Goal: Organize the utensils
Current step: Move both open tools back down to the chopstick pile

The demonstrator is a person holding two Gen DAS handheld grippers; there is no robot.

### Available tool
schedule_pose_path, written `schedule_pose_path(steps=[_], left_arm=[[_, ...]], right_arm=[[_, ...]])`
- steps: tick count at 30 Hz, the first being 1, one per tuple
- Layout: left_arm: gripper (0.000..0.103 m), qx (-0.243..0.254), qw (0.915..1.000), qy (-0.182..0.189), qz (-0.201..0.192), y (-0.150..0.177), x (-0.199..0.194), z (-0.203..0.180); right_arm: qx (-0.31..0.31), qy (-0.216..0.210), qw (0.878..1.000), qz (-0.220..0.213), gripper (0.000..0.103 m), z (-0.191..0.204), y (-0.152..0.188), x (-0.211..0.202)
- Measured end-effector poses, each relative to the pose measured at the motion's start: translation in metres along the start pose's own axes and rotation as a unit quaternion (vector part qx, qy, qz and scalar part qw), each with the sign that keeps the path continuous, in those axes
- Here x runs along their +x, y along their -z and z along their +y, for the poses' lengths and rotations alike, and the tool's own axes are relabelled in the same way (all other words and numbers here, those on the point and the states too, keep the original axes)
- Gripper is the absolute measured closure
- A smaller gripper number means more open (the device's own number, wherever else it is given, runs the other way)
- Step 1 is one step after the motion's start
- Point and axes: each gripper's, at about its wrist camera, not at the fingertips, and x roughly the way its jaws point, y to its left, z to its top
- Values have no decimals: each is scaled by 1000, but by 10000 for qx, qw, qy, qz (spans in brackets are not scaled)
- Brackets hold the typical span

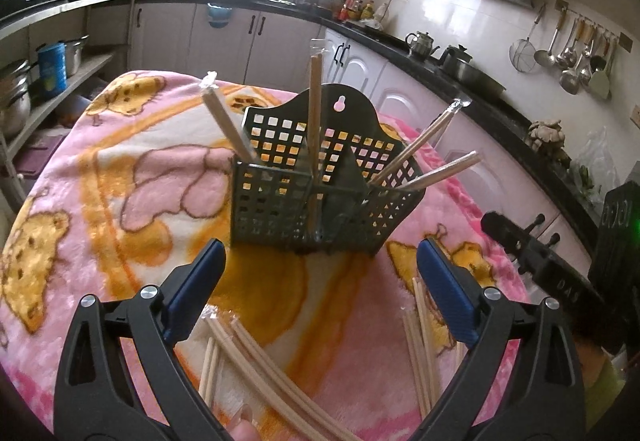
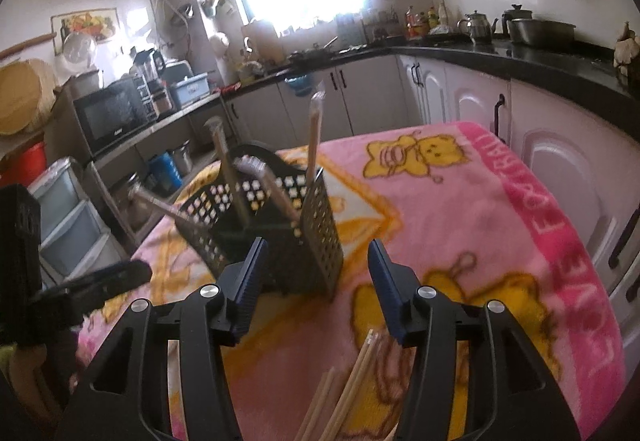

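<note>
A dark green perforated utensil caddy [image 1: 320, 193] stands on a pink cartoon blanket [image 1: 120, 161], with several wrapped chopstick pairs [image 1: 314, 113] leaning out of its compartments. My left gripper [image 1: 320, 261] stands wide open just in front of the caddy, with nothing between its blue pads. Loose bare chopsticks [image 1: 248, 353] lie on the blanket under it, with more chopsticks [image 1: 420, 321] by its right finger. In the right wrist view my right gripper [image 2: 316, 261] is open and empty, close to the caddy's [image 2: 280, 233] side wall. Loose chopsticks [image 2: 352, 381] lie below it.
The right gripper's black body [image 1: 520, 241] shows at the left view's right edge. A black countertop [image 1: 480, 93] over white cabinets wraps behind the blanket-covered table. Shelves holding pots [image 1: 40, 81] stand on the left. A person's fingertip [image 1: 244, 433] shows at the bottom.
</note>
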Motion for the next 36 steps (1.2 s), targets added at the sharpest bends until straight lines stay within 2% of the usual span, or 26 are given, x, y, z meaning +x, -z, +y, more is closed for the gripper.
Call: schedule_pose_path(steps=[18,25,36], left_arm=[[16,-235,9993,-272,-86,33,-27,32],[16,-394,9983,-440,4,53,-35,54],[16,-556,9970,-493,227,82,-37,75]], right_arm=[[-353,-311,9970,611,53,39,44,-3],[-441,-378,9953,776,53,50,55,0],[-594,-418,9928,947,53,61,66,2]])
